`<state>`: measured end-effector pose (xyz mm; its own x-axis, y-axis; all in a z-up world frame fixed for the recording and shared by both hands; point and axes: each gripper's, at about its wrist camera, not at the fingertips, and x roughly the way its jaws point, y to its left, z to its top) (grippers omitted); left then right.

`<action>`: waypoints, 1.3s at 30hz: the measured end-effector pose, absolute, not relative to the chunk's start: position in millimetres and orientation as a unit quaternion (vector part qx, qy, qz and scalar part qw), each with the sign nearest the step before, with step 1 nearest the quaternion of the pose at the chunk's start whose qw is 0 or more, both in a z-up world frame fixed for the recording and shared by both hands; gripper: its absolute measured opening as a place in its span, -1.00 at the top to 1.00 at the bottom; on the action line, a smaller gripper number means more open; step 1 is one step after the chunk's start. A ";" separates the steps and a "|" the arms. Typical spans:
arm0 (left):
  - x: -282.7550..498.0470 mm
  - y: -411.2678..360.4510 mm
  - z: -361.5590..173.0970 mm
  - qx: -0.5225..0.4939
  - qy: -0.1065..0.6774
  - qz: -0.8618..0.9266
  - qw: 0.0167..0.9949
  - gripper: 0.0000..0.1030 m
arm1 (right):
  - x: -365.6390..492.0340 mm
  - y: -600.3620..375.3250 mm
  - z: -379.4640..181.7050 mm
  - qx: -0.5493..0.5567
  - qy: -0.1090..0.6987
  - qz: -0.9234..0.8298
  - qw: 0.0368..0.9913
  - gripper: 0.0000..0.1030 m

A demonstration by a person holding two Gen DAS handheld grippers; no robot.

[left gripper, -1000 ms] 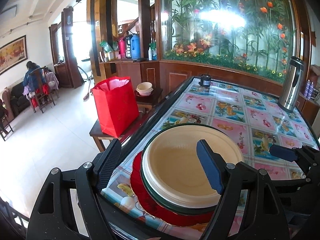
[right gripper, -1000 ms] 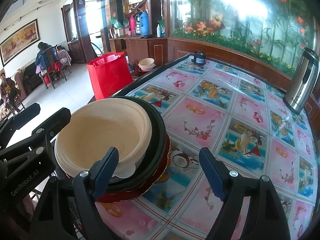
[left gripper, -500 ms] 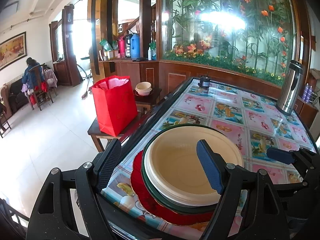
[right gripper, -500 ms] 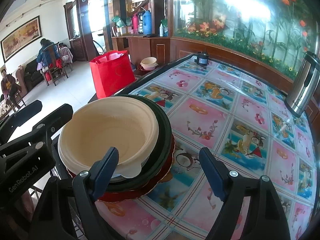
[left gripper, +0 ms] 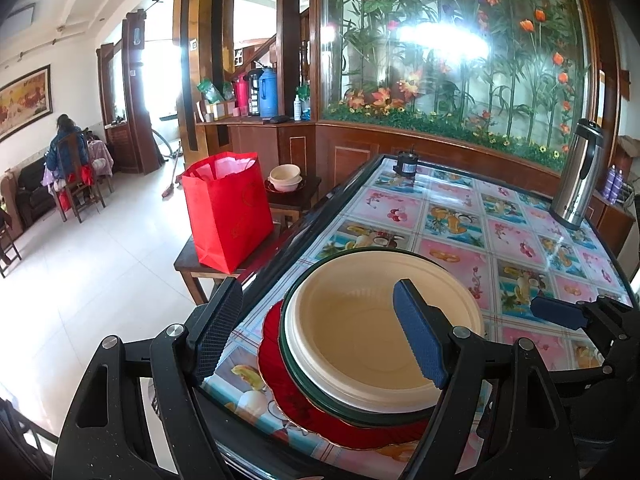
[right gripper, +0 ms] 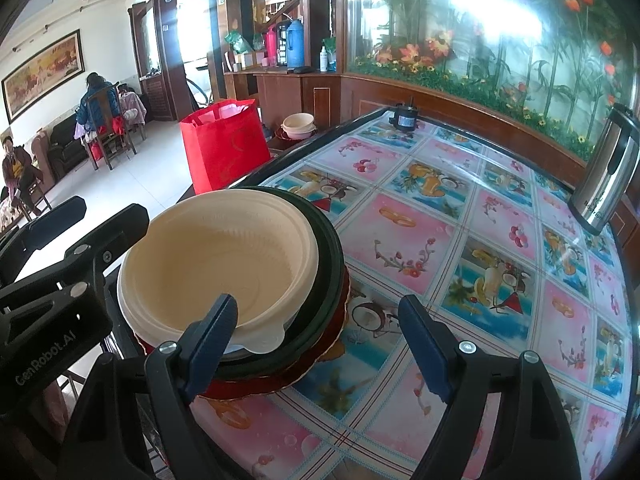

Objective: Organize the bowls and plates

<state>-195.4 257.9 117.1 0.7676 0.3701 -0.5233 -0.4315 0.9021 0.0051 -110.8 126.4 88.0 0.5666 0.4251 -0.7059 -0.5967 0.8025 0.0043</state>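
A cream bowl (left gripper: 360, 344) sits on a dark green plate (left gripper: 316, 396), which sits on a red scalloped plate (left gripper: 280, 384), stacked at the near left corner of the table. The stack also shows in the right wrist view: bowl (right gripper: 216, 264), green plate (right gripper: 328, 264), red plate (right gripper: 316, 356). My left gripper (left gripper: 316, 336) is open and empty, hovering over the stack's near left rim. My right gripper (right gripper: 320, 344) is open and empty, just right of the stack, its left finger by the bowl's rim.
The table (right gripper: 460, 240) has a fruit-pattern cloth. A steel kettle (right gripper: 608, 176) stands at the far right, a small black motor (right gripper: 404, 118) at the far edge. Left of the table, a side table holds a red bag (left gripper: 228, 216) and stacked bowls (left gripper: 285, 178).
Both grippers have risen and drawn back slightly from the stack. The stack has not moved, and both grippers stay open.
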 end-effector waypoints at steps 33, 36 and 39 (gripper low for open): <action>-194.8 248.4 116.6 -0.037 0.258 0.219 0.940 -0.53 | -108.1 123.5 86.4 -0.127 0.370 0.295 0.872 -0.61; -194.6 248.0 117.0 -0.035 0.256 0.219 0.941 -0.53 | -108.5 124.5 86.9 -0.126 0.370 0.296 0.872 -0.61; -193.8 247.9 116.4 -0.034 0.258 0.221 0.940 -0.53 | -109.2 123.5 87.4 -0.125 0.368 0.296 0.873 -0.61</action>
